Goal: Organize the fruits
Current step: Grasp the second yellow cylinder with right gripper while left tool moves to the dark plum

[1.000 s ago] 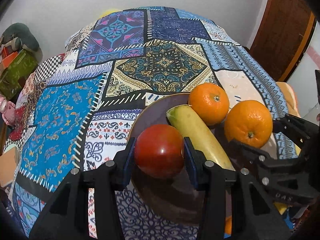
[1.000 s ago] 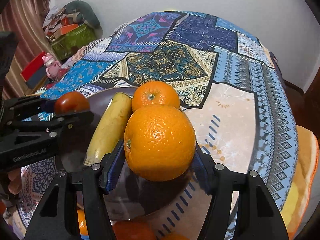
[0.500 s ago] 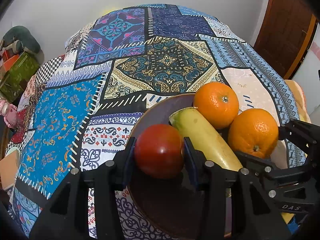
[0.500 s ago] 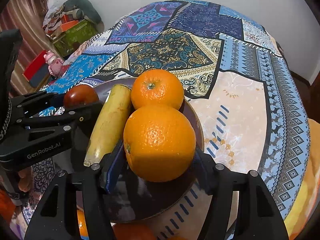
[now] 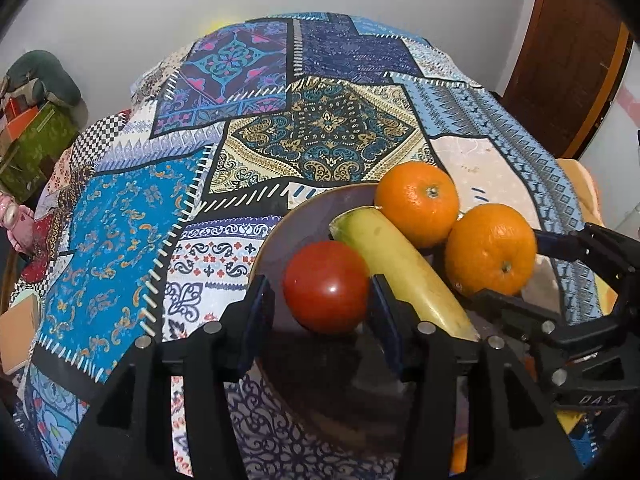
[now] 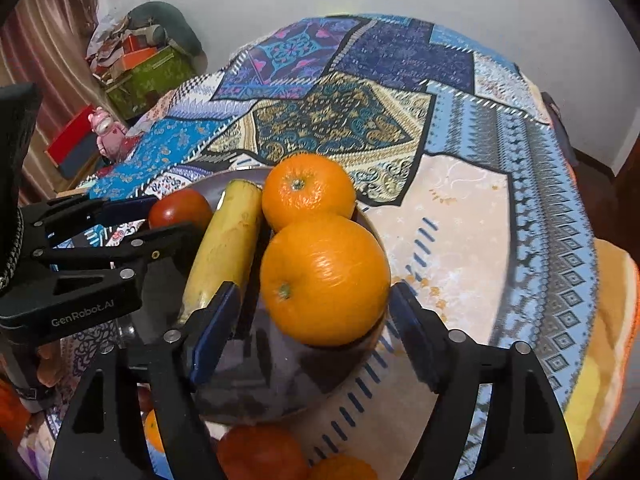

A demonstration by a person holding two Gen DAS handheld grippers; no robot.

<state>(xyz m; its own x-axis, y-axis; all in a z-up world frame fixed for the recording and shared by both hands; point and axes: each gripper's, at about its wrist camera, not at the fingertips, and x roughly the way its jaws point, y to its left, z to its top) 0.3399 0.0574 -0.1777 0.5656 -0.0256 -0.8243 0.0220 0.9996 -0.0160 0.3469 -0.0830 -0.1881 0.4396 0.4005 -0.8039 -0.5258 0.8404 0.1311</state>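
A dark round plate (image 5: 280, 220) (image 6: 360, 216) sits on the patchwork tablecloth. On it lie a red tomato (image 5: 326, 286) (image 6: 180, 208), a yellow banana (image 5: 400, 268) (image 6: 228, 248), a far orange (image 5: 416, 204) (image 6: 308, 190) and a near orange (image 5: 490, 248) (image 6: 324, 280). My left gripper (image 5: 322, 312) is open, its pads apart from the tomato, which rests on the plate. My right gripper (image 6: 316, 332) is open around the near orange, with gaps on both sides.
The patchwork cloth (image 5: 320, 140) covers the table beyond the plate. More orange and red fruit (image 6: 260, 452) lies under my right gripper at the near edge. Boxes and a pink toy (image 6: 106, 132) stand left of the table. A wooden door (image 5: 568, 52) is at the right.
Both grippers have opened. The tomato and the near orange, held a second ago, now rest on the plate with the pads apart from them.
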